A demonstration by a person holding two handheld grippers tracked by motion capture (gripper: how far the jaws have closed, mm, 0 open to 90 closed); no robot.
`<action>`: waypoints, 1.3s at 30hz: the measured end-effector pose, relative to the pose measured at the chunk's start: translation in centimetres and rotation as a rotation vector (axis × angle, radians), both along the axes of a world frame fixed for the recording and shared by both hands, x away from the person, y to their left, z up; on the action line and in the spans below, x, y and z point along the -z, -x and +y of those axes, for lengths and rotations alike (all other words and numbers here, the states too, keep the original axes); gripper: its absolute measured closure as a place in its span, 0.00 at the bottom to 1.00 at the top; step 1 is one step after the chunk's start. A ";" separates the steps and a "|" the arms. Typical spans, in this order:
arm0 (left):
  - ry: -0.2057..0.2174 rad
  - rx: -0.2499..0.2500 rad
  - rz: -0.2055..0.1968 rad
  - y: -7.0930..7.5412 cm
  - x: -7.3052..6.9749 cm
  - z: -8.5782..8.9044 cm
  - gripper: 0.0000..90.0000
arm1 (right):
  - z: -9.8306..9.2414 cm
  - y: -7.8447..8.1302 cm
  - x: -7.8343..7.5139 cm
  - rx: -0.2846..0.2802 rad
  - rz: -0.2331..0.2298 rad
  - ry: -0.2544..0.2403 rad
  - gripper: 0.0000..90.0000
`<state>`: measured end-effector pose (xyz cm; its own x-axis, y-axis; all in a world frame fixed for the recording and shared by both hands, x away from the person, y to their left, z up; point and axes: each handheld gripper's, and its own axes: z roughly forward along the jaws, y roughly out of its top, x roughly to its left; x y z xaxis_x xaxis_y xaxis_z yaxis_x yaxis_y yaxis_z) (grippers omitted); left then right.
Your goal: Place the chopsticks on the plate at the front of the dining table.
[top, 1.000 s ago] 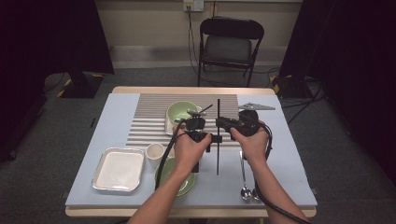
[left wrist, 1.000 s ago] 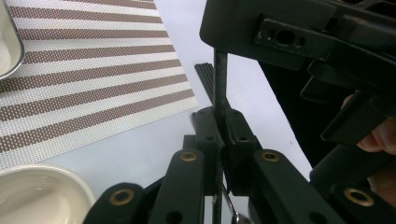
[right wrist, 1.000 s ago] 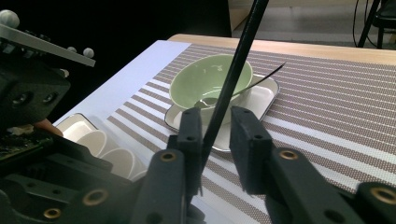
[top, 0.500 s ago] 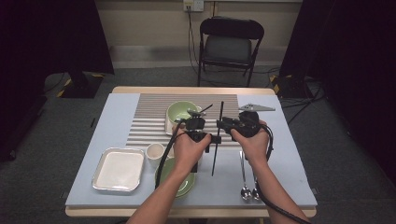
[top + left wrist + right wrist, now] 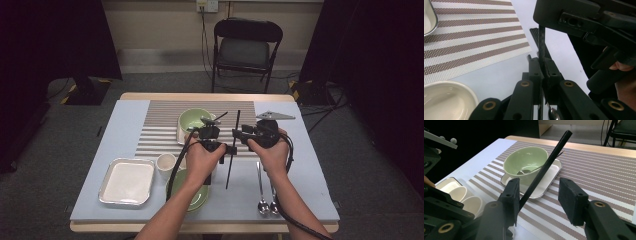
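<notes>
Over the middle of the table [image 5: 125,110], toward its near edge, both grippers meet on one thin black stick [image 5: 232,150] that stands nearly upright and leans a little. The left gripper [image 5: 541,66] is clenched on the stick, which runs up between its pads in the left gripper view. The right gripper [image 5: 539,195] has just been opening: the stick lies between its jaws, against the left pad [image 5: 511,195], while the other pad stands clear of it, so the hold is released. Whether the stick's lower end touches the surface I cannot tell from the high view. Behind the grippers, on the striped mat [image 5: 160,130], a green bowl [image 5: 526,162] sits on a small tray [image 5: 549,182]. Two spoons [image 5: 267,200] lie near the front right corner, and a white tray [image 5: 127,182] with a white cup [image 5: 165,165] beside it lies toward the front left.
</notes>
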<state>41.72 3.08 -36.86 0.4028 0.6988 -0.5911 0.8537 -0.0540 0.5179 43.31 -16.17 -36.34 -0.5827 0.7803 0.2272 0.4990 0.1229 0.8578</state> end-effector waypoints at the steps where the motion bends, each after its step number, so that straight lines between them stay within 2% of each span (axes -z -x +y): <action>1: -0.002 0.004 0.004 0.0 0.0 0.0 0.96 | 0.0 0.0 0.0 -0.001 -0.003 0.000 0.56; 4: -0.012 0.006 0.004 0.0 0.1 0.1 0.96 | -0.2 0.0 -0.1 0.010 -0.005 0.005 0.50; 11: -0.031 0.003 0.008 -0.1 0.0 0.3 0.96 | -0.9 -0.1 -0.4 0.025 0.042 -0.005 0.36; 14: -0.030 0.004 0.001 -0.1 -0.1 0.4 0.96 | -1.2 -0.1 -0.3 0.029 0.044 0.003 0.34; 17: -0.031 0.000 0.011 -0.1 -0.1 0.5 0.96 | -1.5 -0.1 -0.2 0.030 0.046 0.016 0.31; 25: -0.038 -0.007 0.009 -0.2 -0.3 1.1 0.96 | -2.8 0.1 0.5 0.040 0.057 0.019 0.25; 28: -0.032 -0.015 0.012 -0.2 -0.4 1.2 0.96 | -3.4 0.2 0.9 0.051 0.065 0.027 0.24; 31: -0.048 -0.009 0.008 -0.3 -0.5 1.4 0.96 | -4.0 0.3 1.3 0.062 0.071 0.035 0.23; 32: -0.038 -0.012 0.008 -0.3 -0.6 1.4 0.96 | -4.2 0.3 1.4 0.066 0.072 0.037 0.23; 36: -0.049 -0.016 0.009 -0.4 -0.9 1.4 0.96 | -4.8 0.5 1.8 0.071 0.072 0.045 0.21; 39: -0.052 -0.012 0.005 -0.4 -1.0 1.6 0.96 | -5.1 0.6 2.1 0.058 0.074 0.050 0.19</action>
